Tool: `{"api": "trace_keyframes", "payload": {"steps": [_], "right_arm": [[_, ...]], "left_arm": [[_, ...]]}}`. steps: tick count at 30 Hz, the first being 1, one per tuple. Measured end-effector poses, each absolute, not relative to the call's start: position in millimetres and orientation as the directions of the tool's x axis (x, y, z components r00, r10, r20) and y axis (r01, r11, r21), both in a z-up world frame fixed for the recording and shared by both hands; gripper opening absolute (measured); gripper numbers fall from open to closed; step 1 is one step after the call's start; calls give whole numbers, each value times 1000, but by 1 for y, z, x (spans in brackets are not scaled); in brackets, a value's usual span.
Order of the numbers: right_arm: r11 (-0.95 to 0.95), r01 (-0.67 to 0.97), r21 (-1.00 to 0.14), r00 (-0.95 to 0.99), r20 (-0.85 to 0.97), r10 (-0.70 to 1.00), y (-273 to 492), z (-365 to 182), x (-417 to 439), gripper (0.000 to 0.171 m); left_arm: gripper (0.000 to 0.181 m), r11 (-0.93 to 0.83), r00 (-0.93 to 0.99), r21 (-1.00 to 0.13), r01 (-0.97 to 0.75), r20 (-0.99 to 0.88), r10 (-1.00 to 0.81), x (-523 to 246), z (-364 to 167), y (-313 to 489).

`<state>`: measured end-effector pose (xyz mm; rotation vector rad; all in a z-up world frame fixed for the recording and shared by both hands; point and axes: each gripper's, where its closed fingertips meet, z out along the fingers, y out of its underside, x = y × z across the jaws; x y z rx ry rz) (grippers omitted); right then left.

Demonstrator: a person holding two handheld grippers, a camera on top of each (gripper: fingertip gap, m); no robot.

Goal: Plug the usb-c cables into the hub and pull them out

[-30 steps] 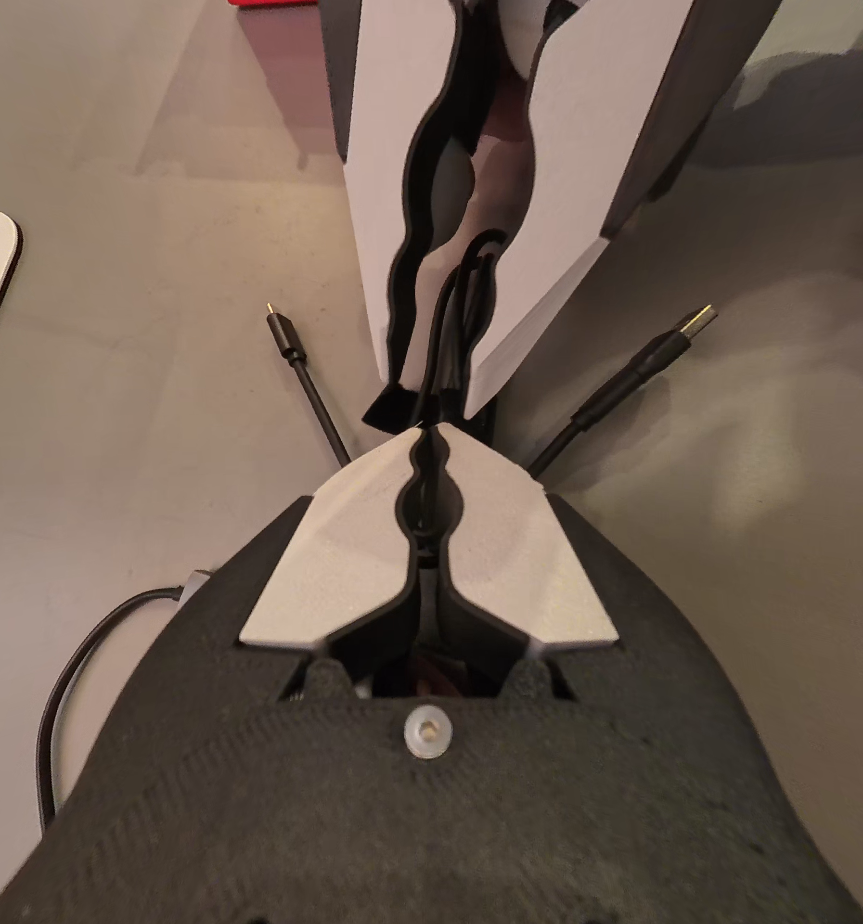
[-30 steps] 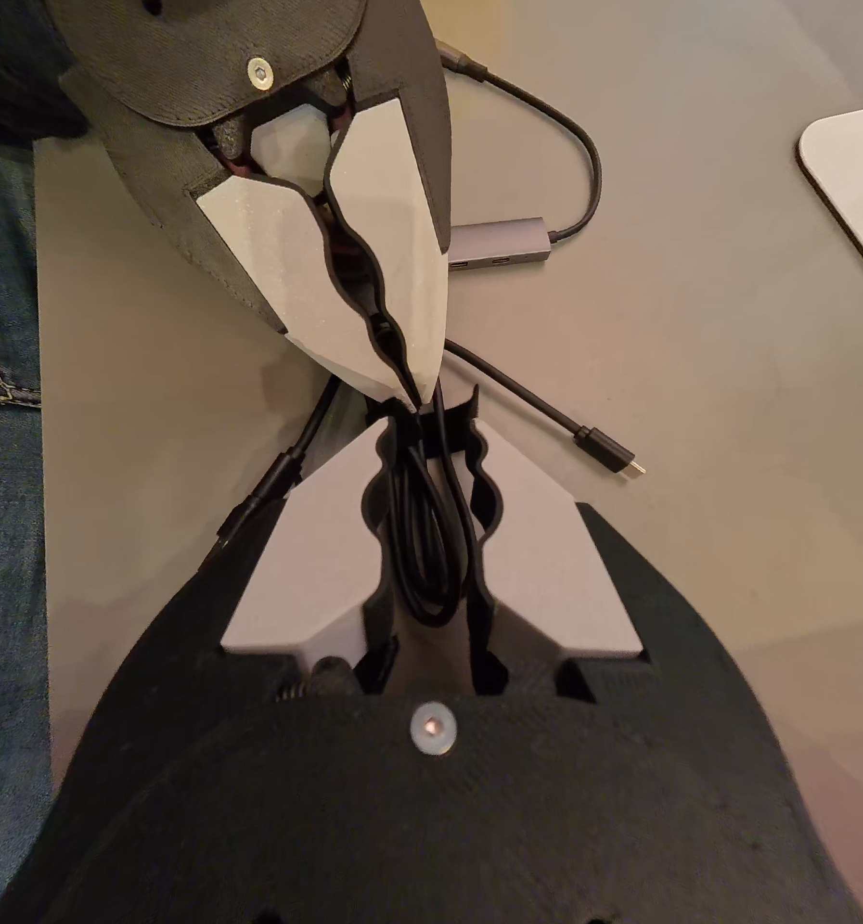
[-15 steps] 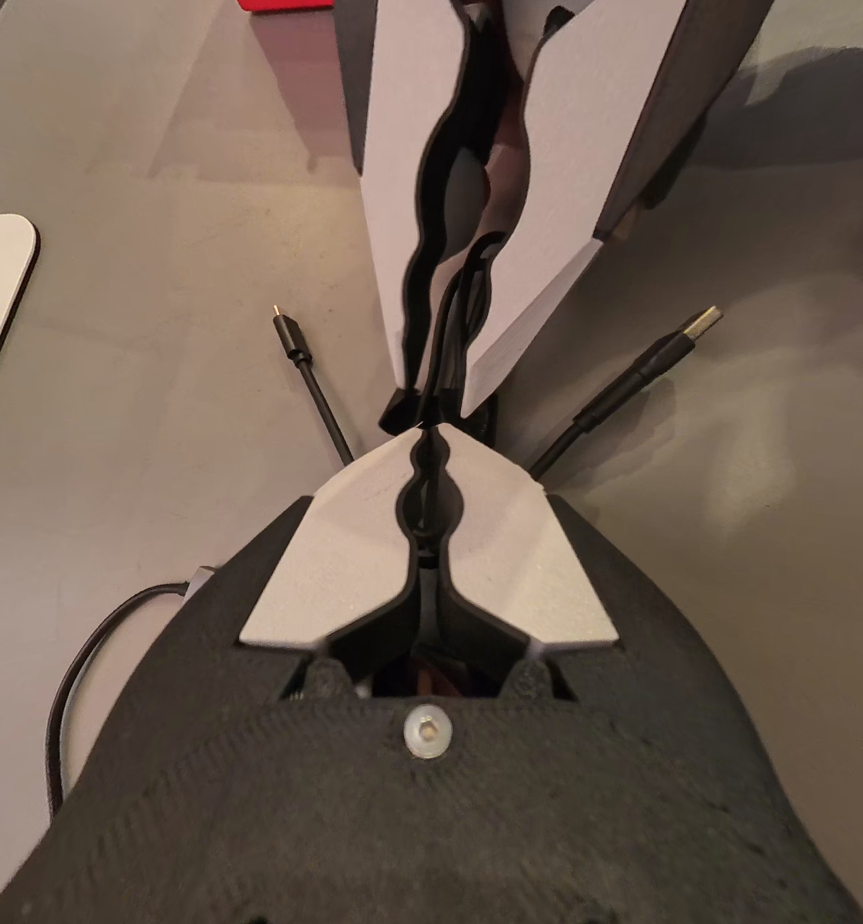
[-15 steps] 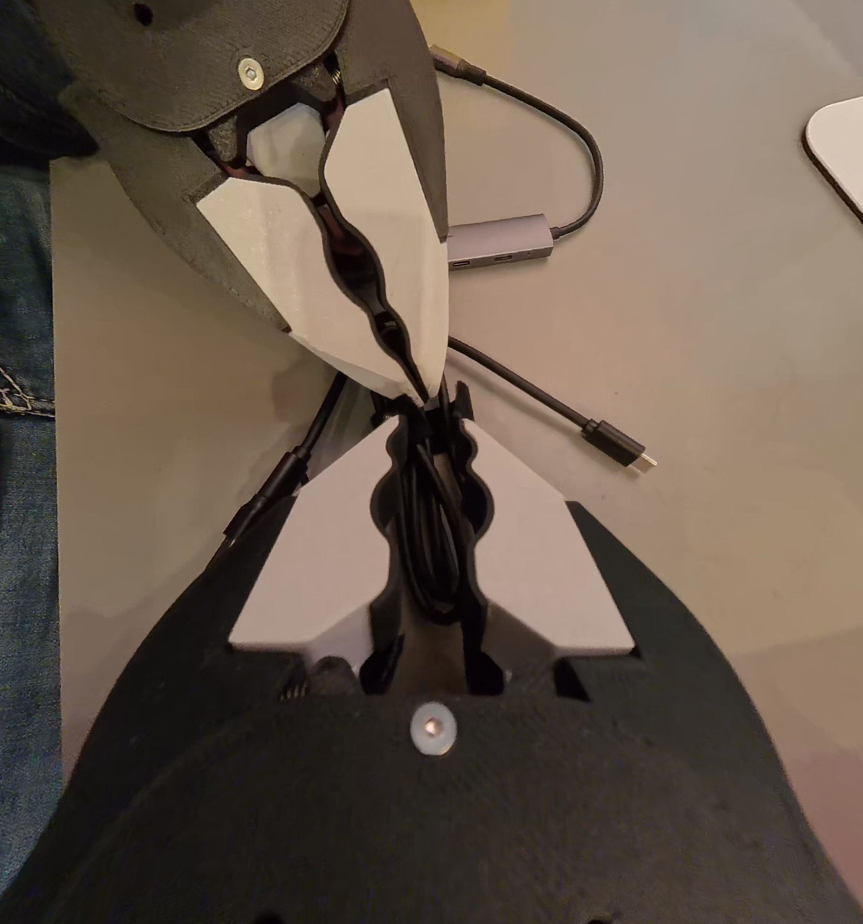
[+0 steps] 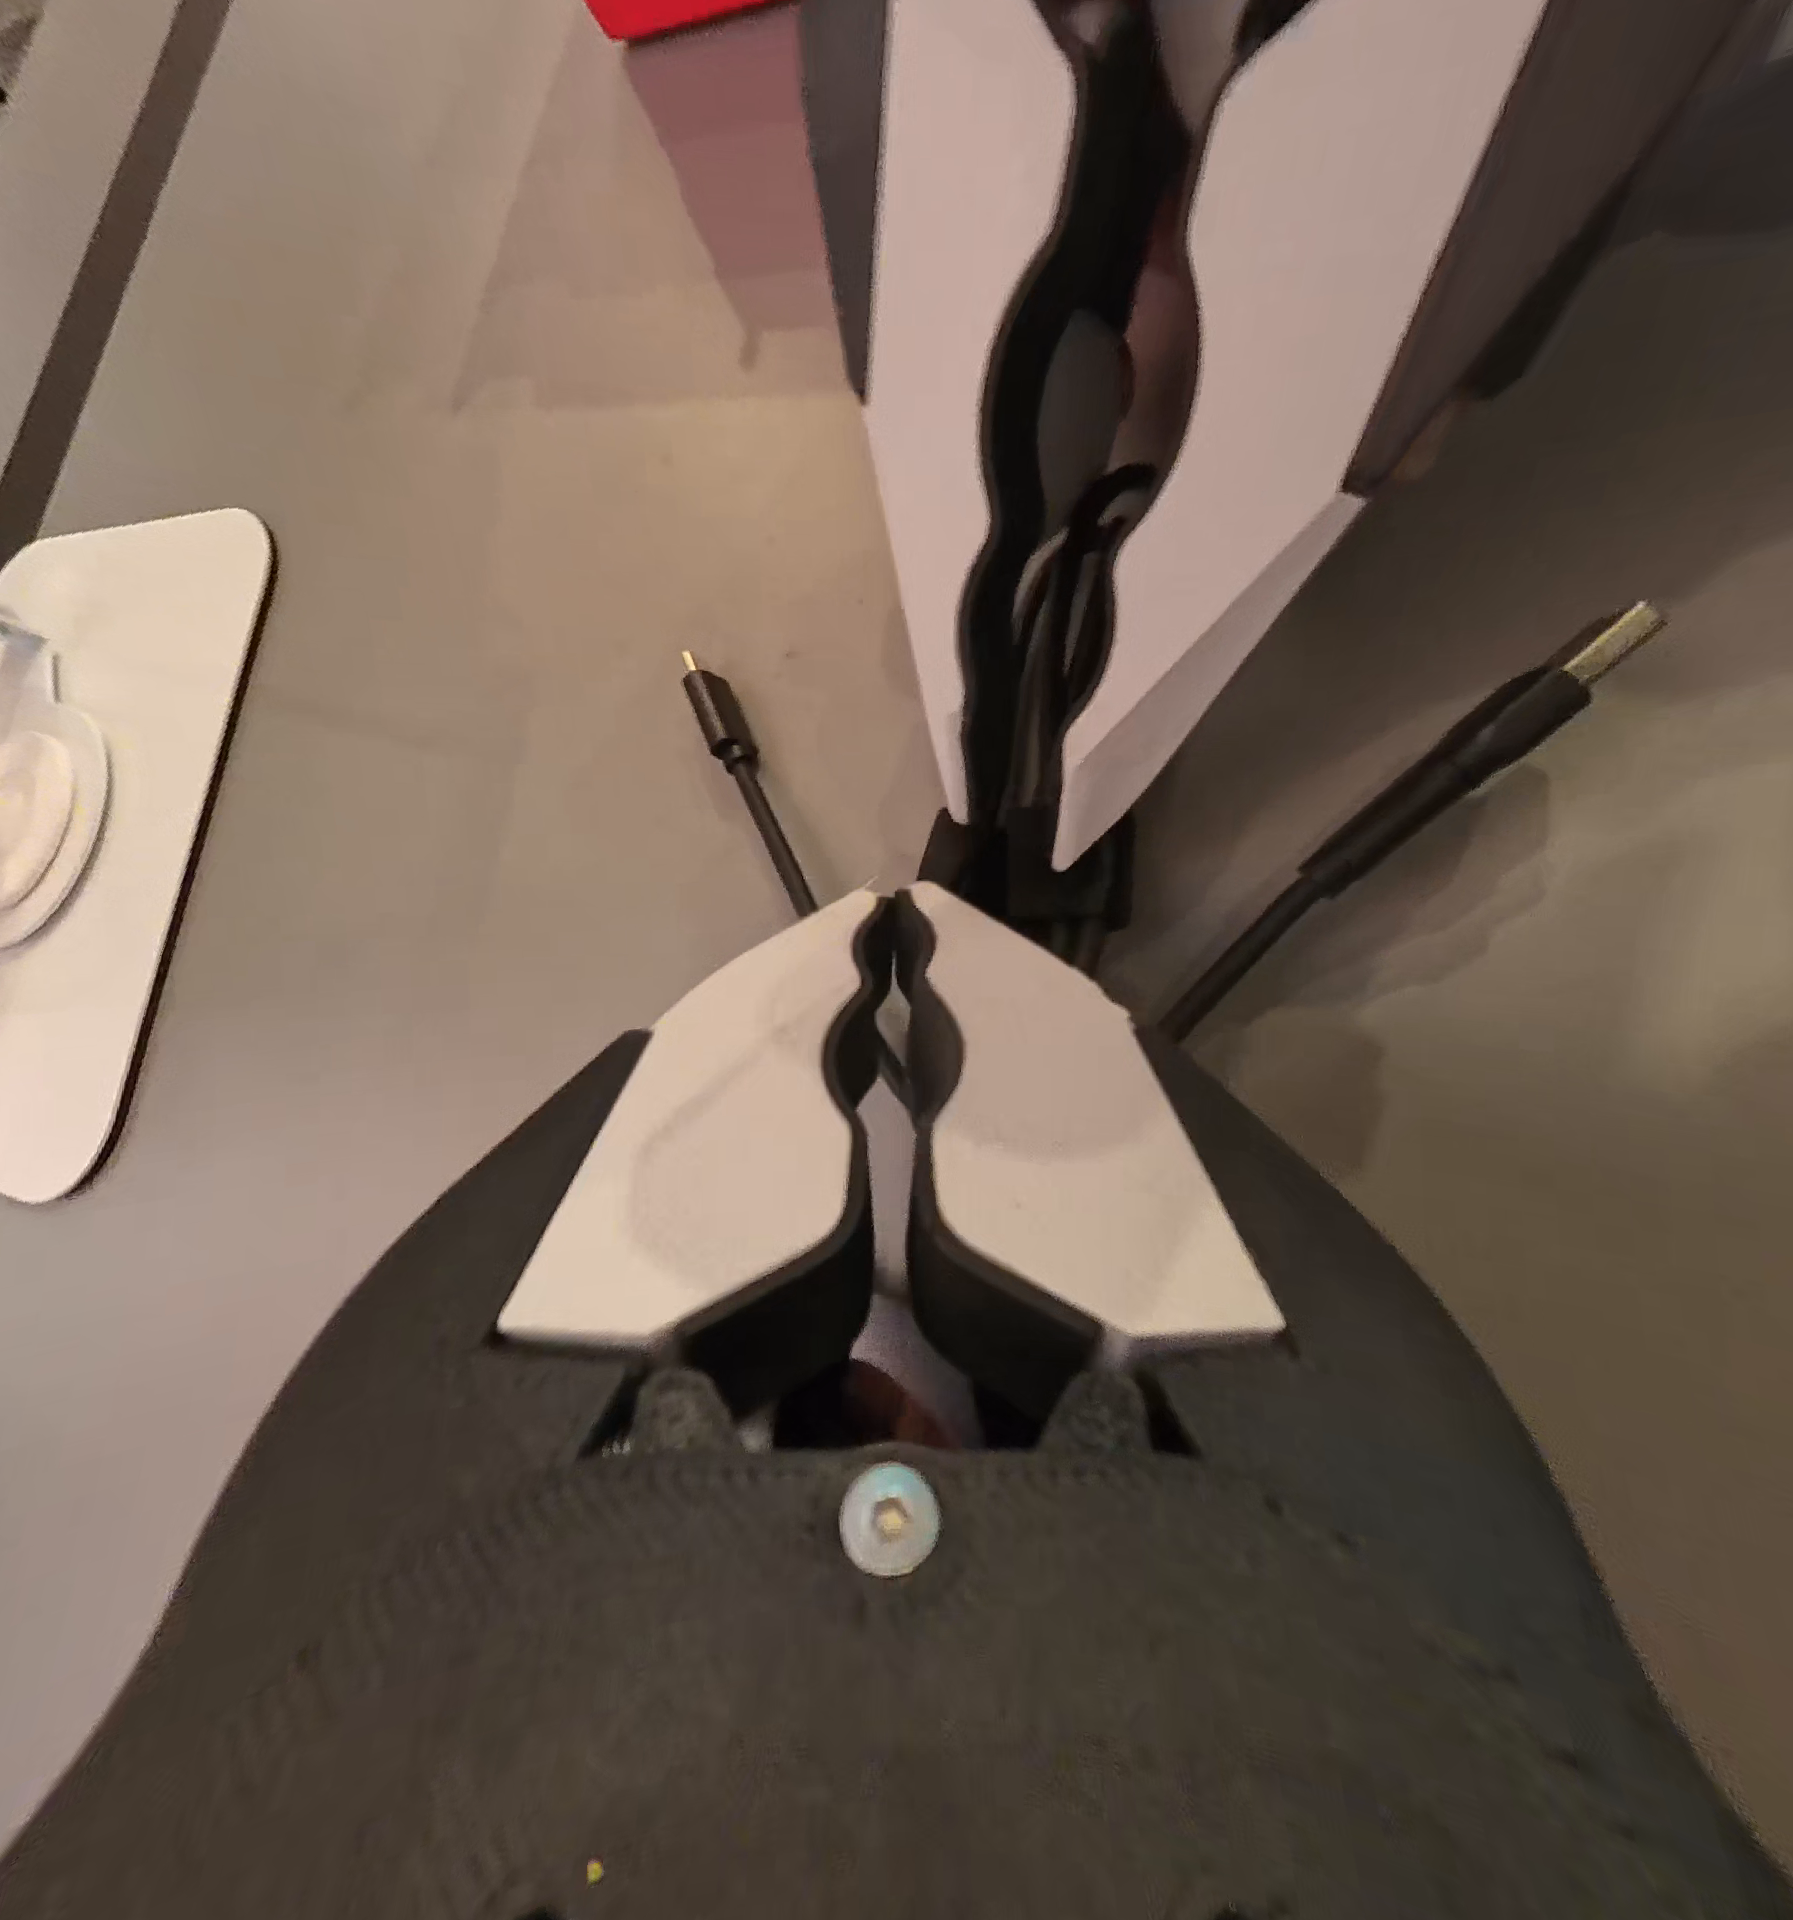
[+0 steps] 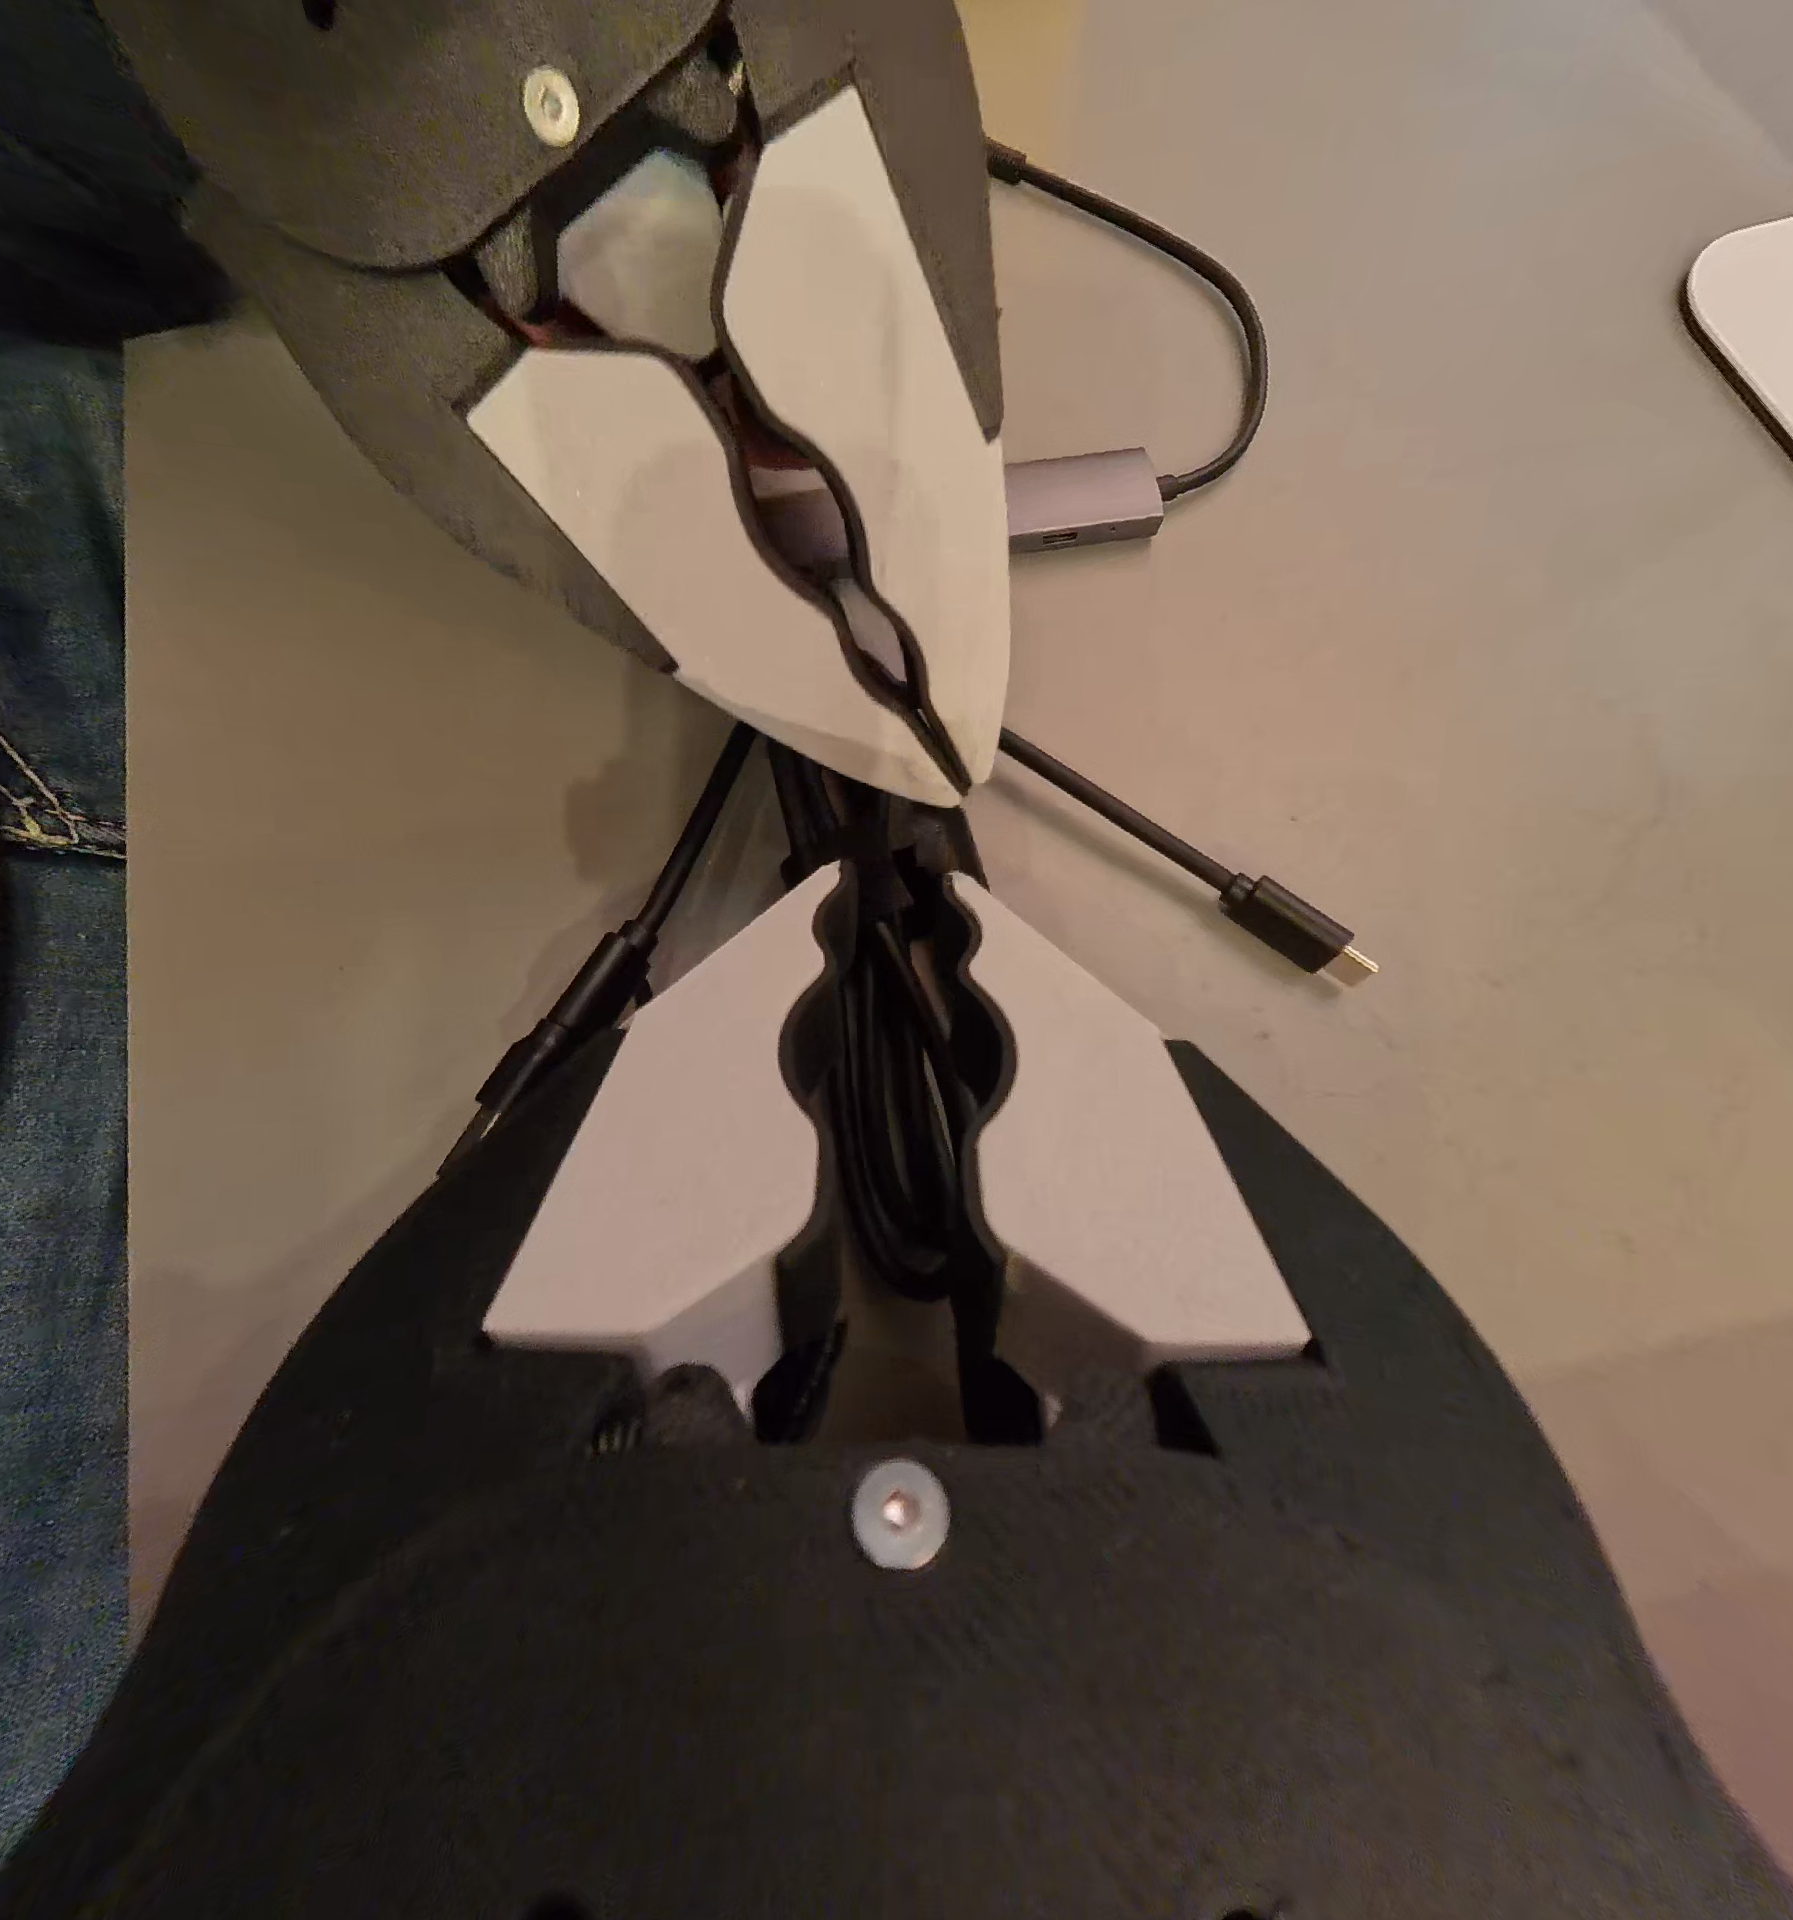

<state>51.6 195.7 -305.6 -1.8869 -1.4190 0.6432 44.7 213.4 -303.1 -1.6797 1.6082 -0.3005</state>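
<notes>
My right gripper (image 6: 892,883) is shut on a coiled black cable bundle (image 6: 897,1101) bound by a black strap (image 5: 1022,862). The bundle fills the gap between its jaws. Its USB-C plug (image 6: 1297,935) sticks out to the right, and it also shows in the left wrist view (image 5: 713,709). Its USB-A plug (image 5: 1598,657) sticks out the other side. My left gripper (image 5: 894,902) is shut, with its tips against the strap; whether they pinch it I cannot tell. It shows from above in the right wrist view (image 6: 959,792). The grey hub (image 6: 1094,509) lies behind it with its own cord.
A white coaster (image 5: 92,852) with a clear object on it lies at the table's left, and its corner shows in the right wrist view (image 6: 1785,343). A person's jeans (image 6: 30,935) are at the table's near edge. A red item (image 5: 684,16) is at the far edge. My two grippers' fingertips are within a few centimetres of each other. The grey hub (image 6: 1094,509) is about 8 centimetres from my left fingertips.
My left gripper has shifted left and back, so the bundle and both plugs sit further right in its view. The right gripper still holds the bundle. More of the coaster shows.
</notes>
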Motion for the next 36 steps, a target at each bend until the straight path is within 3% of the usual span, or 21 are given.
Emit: {"api": "trace_keyframes", "payload": {"steps": [11,22,31,36], "right_arm": [[-174,612,-772,280,5,960,196,-306,51,13],[-141,629,-765,271,45,962,194,-304,52,12],[-236,630,-740,275,-72,959,182,-307,52,8],[-166,645,-746,256,6,967,182,-306,52,6]], "left_arm": [[10,247,29,-584,-773,-422,-906,42,-304,209],[1,378,-51,-477,-794,-566,-823,49,-309,210],[1,422,-56,-414,-807,-657,-752,48,-308,209],[1,431,-62,-402,-808,-669,-741,48,-308,209]]}}
